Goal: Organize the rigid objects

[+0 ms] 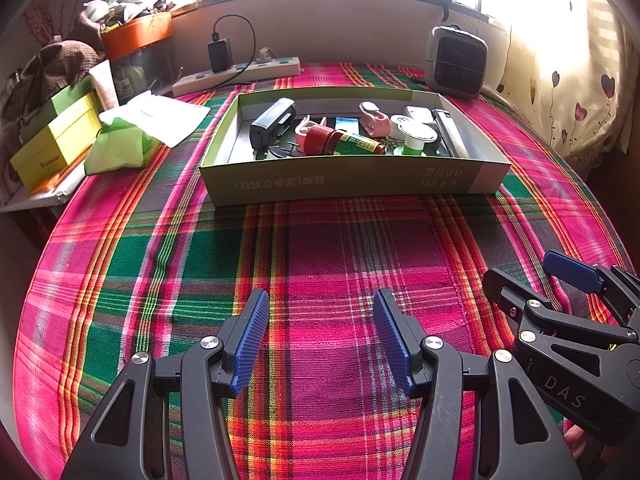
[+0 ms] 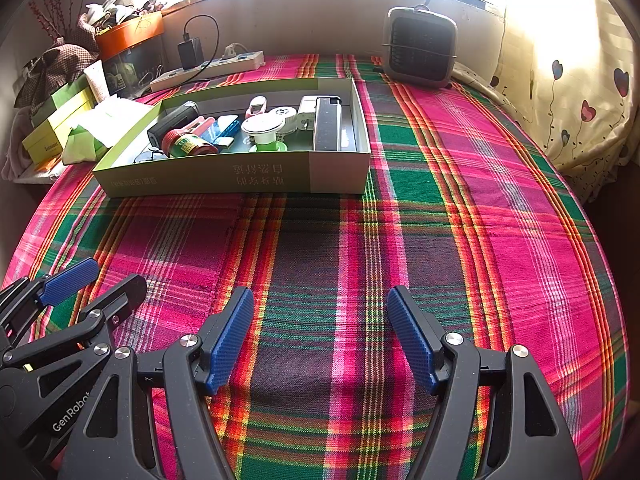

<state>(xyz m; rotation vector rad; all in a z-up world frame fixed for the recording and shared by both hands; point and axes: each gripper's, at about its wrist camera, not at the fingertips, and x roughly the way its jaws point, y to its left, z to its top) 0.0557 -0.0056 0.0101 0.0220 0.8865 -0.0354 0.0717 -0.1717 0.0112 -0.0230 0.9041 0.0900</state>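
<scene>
Hovering low over the plaid cloth [image 1: 320, 248], the left claw [image 1: 320, 340] has its blue pads spread wide with nothing between them. Just beside it, on its right, the right claw [image 2: 320, 340] is spread the same way, also gripping nothing, and each one shows at the edge of the other's view. Both sit near the front edge of the worktop, well apart from the box.

Farther out, a shallow green cardboard box [image 1: 352, 184] lies on the cloth with its long side facing the claws, printed lettering upside down along that wall. Inside it sits a jumble: a black block-shaped gadget [image 1: 272, 122] leaning at the left end, a small bottle with a red cap [image 1: 340, 142] lying on its side near the middle, a pink clip-like piece [image 1: 374, 118] behind it, a white disc on a green spool [image 1: 414, 140] standing upright, and a long dark flat bar [image 1: 450, 132] along the right wall. What the smaller bits under them are, I cannot tell.

Left of the box lies a pale green bag [image 1: 120, 144] with white paper, touching a yellow-green carton [image 1: 56, 144]. Behind the box, a white power strip [image 1: 236, 74] with a black charger plugged in runs along the wall, and a small grey heater [image 1: 456, 62] stands at the far right, below the bright window.
</scene>
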